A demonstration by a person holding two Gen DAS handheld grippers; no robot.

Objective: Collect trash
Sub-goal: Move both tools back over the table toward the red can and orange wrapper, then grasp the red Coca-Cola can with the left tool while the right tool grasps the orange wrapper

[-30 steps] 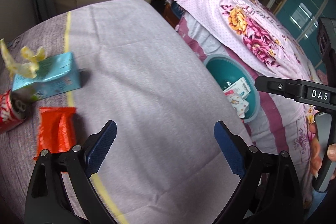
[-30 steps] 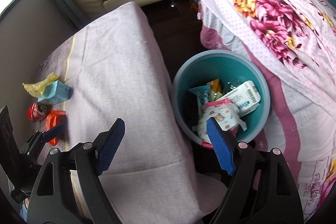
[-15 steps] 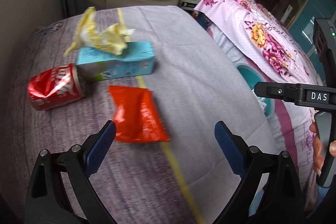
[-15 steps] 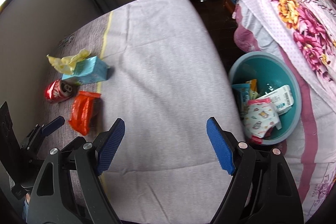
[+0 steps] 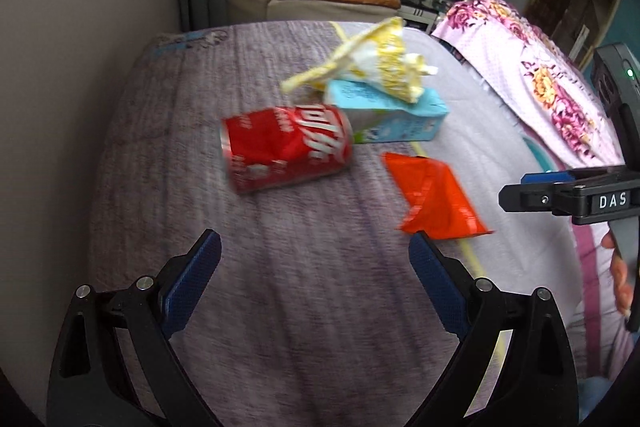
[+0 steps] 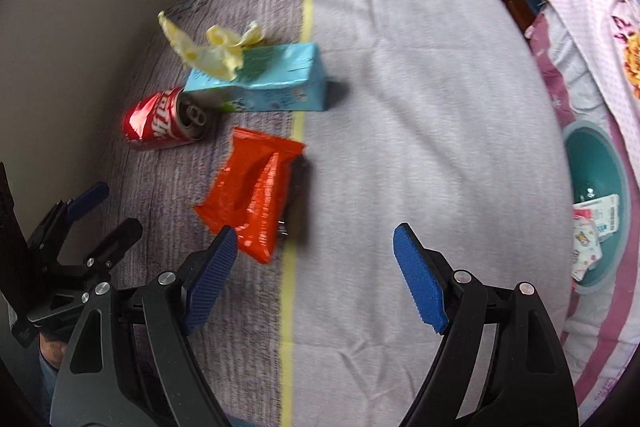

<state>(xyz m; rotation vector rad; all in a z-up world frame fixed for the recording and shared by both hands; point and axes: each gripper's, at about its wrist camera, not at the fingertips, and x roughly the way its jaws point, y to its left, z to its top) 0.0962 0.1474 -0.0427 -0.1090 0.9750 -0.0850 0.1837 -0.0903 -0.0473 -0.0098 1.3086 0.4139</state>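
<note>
Both grippers have swung from the teal bin [image 6: 596, 163] toward the litter. Left gripper [image 5: 316, 279] hangs open-jawed, the red can [image 5: 286, 149] lying ahead between its jaws; right gripper [image 6: 312, 271], jaws wide, has the red wrapper [image 6: 252, 191] just beyond its left jaw; carton [image 6: 264, 83] farther along the tabletop's [image 6: 420, 87] wall-side edge.
</note>
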